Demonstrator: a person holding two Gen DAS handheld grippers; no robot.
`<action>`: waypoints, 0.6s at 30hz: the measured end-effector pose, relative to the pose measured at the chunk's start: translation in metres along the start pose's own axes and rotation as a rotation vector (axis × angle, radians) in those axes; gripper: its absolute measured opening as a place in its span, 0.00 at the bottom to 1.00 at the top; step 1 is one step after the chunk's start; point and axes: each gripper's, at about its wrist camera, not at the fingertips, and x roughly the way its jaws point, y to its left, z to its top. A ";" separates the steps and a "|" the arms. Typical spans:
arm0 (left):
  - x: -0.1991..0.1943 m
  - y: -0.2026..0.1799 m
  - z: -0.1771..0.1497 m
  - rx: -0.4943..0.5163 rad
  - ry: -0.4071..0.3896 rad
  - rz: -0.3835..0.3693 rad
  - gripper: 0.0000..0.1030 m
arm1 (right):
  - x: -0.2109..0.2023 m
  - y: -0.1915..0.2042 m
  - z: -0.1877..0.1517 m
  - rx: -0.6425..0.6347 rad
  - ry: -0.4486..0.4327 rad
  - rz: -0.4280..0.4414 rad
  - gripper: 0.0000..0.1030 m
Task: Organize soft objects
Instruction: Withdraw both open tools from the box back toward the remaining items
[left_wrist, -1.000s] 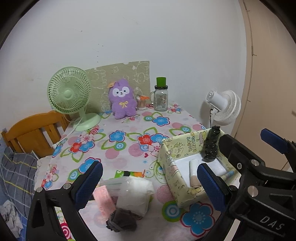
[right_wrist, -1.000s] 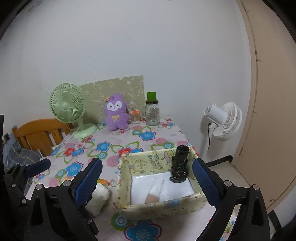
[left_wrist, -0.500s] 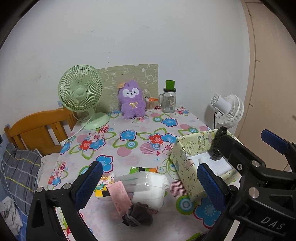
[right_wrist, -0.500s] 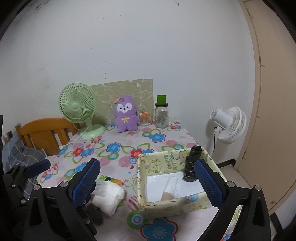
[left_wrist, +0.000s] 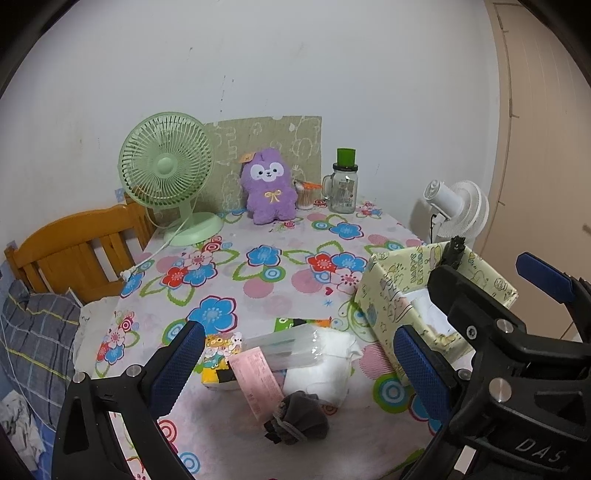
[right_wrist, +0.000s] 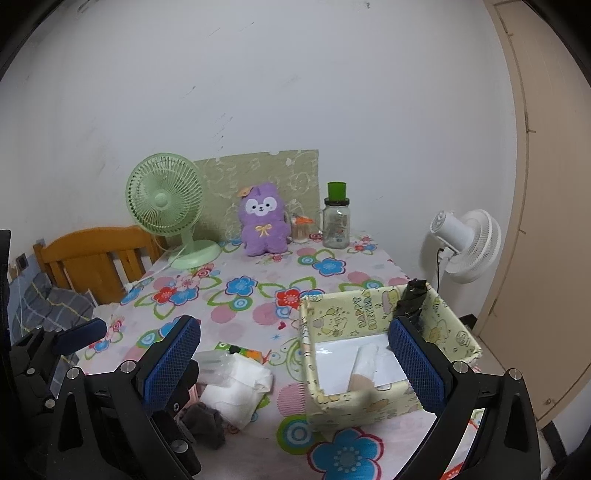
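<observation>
Both grippers, left (left_wrist: 297, 363) & right (right_wrist: 291, 363), held w/ fingers wide, empty; dark grey knotted cloth bundle (left_wrist: 297, 419) seen beside yellow patterned fabric box (right_wrist: 373, 400) on floral surface (left_wrist: 258, 284)

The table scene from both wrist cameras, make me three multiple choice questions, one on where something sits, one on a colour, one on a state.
1. Where is the purple plush toy?
A. inside the yellow box
B. at the far edge of the table, between the green fan and the glass jar
C. on the wooden chair

2. What colour is the jar's lid?
A. red
B. white
C. green

3. How are the left tongs?
A. open, holding nothing
B. shut on the dark pouch
C. shut on the white bundle

Answers: 1 B, it sits by the wall with the green fan on one side and the glass jar on the other. 2 C, the lid is green. 3 A, the pads stand wide apart above the dark pouch.
</observation>
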 end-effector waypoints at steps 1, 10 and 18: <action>0.001 0.001 -0.001 0.001 0.001 0.000 1.00 | 0.001 0.002 -0.001 -0.003 0.000 0.001 1.00; 0.015 0.016 -0.013 0.001 0.027 -0.009 1.00 | 0.017 0.017 -0.013 -0.011 0.014 0.014 1.00; 0.027 0.029 -0.025 -0.017 0.058 -0.017 1.00 | 0.029 0.029 -0.025 -0.040 0.030 0.014 0.91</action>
